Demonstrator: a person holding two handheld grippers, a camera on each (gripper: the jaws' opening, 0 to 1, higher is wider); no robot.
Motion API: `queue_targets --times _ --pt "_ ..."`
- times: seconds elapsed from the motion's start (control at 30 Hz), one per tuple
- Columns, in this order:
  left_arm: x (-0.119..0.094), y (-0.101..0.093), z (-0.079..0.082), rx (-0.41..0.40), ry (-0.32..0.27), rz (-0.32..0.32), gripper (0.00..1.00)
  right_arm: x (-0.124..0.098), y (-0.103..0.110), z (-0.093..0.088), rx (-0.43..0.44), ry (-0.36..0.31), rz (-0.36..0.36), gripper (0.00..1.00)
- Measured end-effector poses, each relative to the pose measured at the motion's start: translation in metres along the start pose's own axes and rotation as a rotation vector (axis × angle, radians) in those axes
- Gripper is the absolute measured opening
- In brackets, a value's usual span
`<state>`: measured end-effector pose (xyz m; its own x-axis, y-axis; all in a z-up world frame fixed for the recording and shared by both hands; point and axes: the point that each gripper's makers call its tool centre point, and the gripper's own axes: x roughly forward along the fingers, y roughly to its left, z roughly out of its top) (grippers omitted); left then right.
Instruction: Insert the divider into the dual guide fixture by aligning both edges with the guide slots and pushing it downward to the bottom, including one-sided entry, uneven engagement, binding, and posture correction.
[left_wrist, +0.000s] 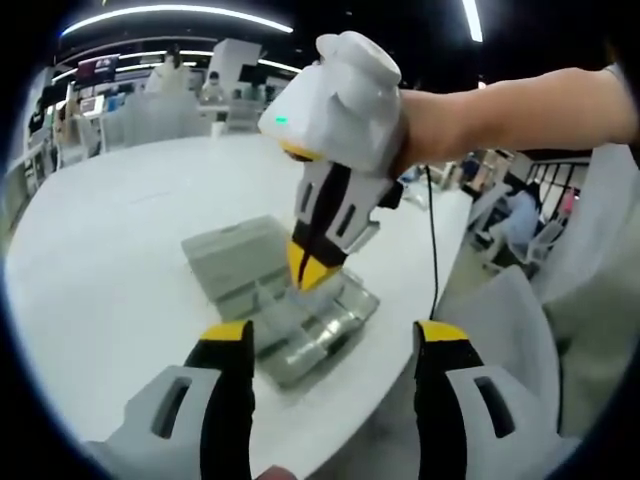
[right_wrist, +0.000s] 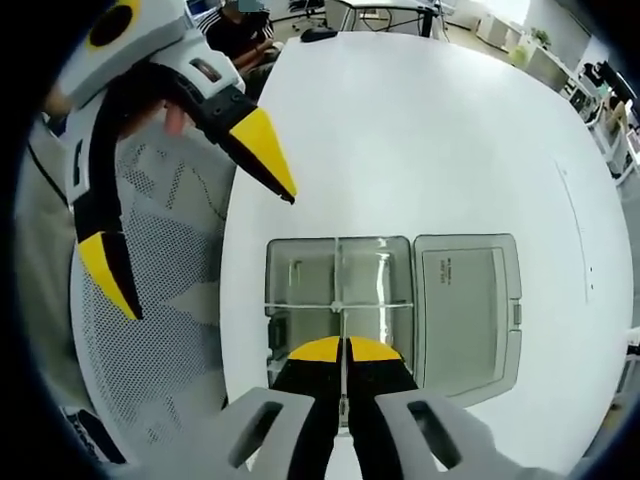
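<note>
Right gripper (right_wrist: 343, 352): jaws pinched tight on the thin clear divider (right_wrist: 343, 322), which stands in the open clear box (right_wrist: 340, 290) just ahead of the tips. Left gripper (left_wrist: 333, 335): jaws spread wide, holding nothing, box (left_wrist: 270, 290) beyond them. White table (right_wrist: 420, 130) underneath.

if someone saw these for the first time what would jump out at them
Probably the right gripper, its yellow-tipped jaws pinched on a thin clear divider over the open clear plastic box on the round white table. Next, the left gripper hanging wide open just left of the box.
</note>
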<state>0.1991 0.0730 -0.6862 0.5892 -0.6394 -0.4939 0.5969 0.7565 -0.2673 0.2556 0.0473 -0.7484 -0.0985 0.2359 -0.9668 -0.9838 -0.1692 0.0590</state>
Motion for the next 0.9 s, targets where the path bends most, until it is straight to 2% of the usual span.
queue_targets --times 0.9 --pt "-0.002 0.002 -0.003 -0.007 0.006 0.006 0.63 0.011 0.001 -0.003 -0.008 0.006 -0.001 0.00"
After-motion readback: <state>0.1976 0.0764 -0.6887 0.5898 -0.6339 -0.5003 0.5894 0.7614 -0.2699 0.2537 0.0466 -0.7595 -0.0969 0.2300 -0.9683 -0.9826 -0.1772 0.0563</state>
